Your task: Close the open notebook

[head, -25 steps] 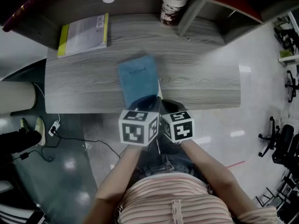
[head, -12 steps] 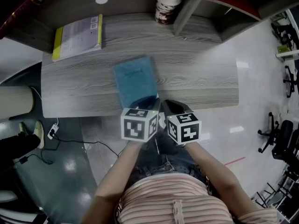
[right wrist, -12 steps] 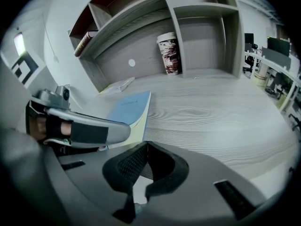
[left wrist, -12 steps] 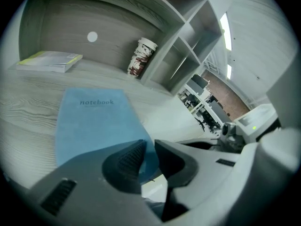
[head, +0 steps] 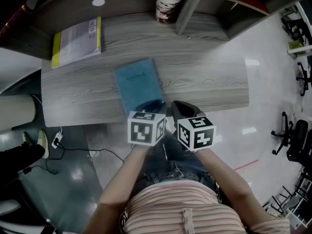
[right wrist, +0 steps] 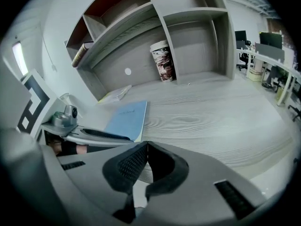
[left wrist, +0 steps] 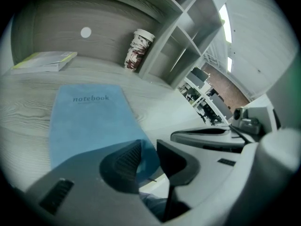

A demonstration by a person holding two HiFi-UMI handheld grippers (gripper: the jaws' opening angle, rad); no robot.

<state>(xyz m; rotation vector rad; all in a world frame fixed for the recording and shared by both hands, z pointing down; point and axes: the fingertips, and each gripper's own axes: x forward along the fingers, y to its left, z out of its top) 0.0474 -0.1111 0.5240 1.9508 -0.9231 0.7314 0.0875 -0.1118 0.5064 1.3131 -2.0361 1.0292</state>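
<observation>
Left gripper view | left tongs (left wrist: pixel 148 149) opening, notebook (left wrist: pixel 87 121) edge between | right tongs (right wrist: pixel 145 147) together

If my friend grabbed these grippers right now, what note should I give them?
Left gripper: jaws opening, pads not pressing on anything; the near edge of the blue notebook shows in the gap.
Right gripper: jaws together, empty.
The notebook lies shut, cover up, on the grey wooden desk.
Done: the closing looks finished.
Left: probably just draw both grippers back.
</observation>
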